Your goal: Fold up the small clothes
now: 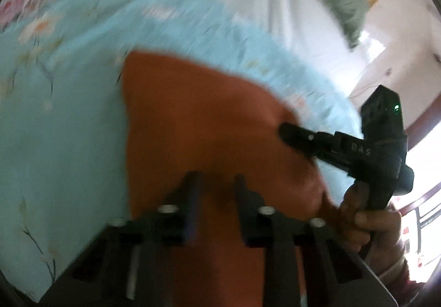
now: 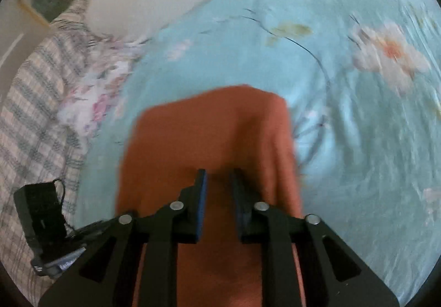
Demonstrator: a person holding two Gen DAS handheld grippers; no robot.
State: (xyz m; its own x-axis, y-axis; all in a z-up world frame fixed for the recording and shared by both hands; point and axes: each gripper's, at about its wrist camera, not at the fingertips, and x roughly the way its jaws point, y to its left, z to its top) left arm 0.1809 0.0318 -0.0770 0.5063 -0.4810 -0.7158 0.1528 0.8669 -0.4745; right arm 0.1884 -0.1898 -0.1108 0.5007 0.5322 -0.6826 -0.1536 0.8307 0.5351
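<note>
Two black grippers, our left and right, each clench a fold of the rust-orange cloth garment, which lies on the pale blue flowered bedsheet

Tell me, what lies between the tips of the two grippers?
Only the orange cloth. In the left wrist view it runs unbroken from the left gripper to the right gripper, with nothing else between.

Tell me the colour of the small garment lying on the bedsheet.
Plain rusty orange garment, on a light blue floral bedsheet. The right wrist view shows it best.
</note>
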